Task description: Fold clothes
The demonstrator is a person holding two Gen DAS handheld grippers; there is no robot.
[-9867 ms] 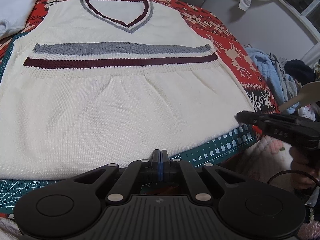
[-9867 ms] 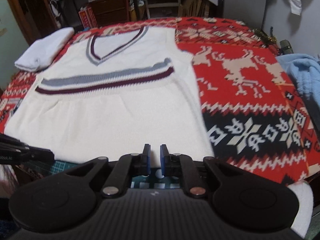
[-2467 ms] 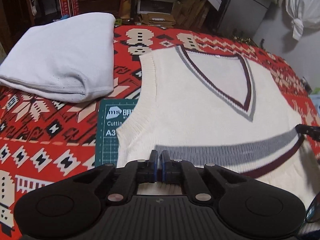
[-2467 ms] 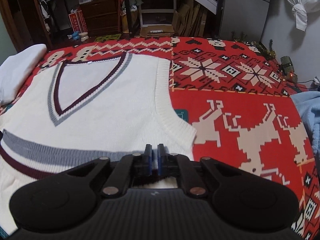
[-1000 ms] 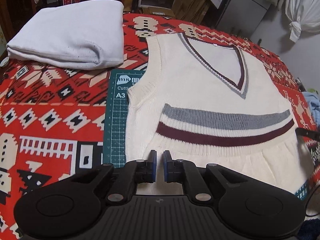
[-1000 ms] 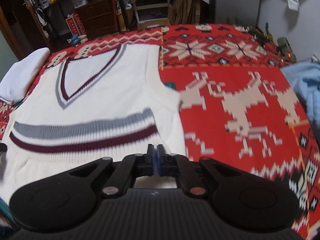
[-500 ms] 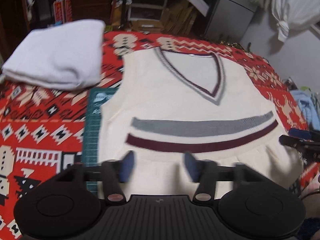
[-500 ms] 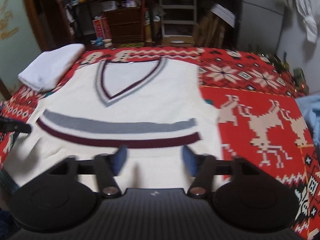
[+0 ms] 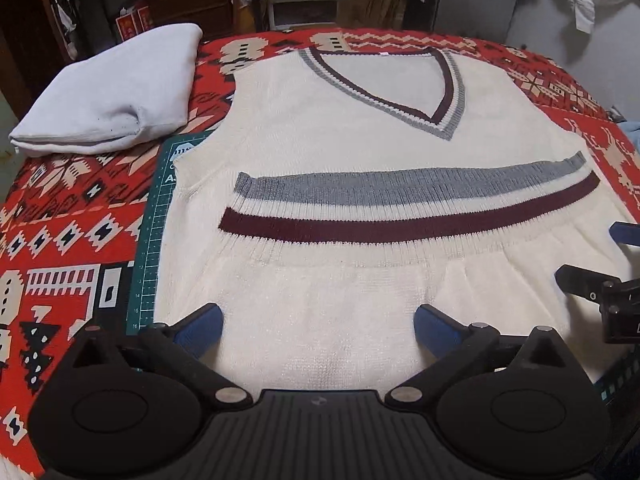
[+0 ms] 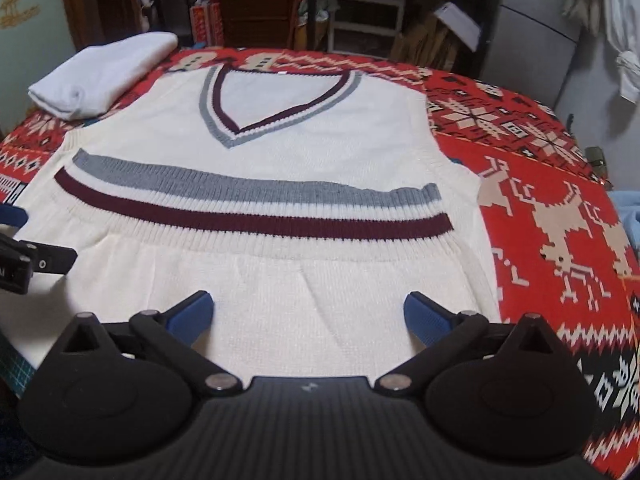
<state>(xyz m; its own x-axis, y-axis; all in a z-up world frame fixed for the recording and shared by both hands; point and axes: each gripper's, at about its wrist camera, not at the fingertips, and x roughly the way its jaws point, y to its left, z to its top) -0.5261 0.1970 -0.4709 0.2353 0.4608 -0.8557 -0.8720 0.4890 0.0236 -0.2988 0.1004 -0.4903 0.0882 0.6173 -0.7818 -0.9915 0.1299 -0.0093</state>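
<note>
Left wrist view shows the left gripper (image 9: 318, 326) spread wide over the cream vest (image 9: 360, 208), where a second ago its pads nearly met; the right gripper (image 10: 308, 312) has likewise parted (both empty). Folded at its striped hem, the vest lies mid-blanket (image 9: 72, 232), hiding the green cutting mat (image 9: 154, 240), its corner print unreadable.

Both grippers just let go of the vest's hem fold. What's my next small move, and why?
Probably bring each gripper to its own side edge of the vest for a lengthwise fold. The left gripper and right gripper are open and empty, and the hem already lies folded up below the chest.
</note>
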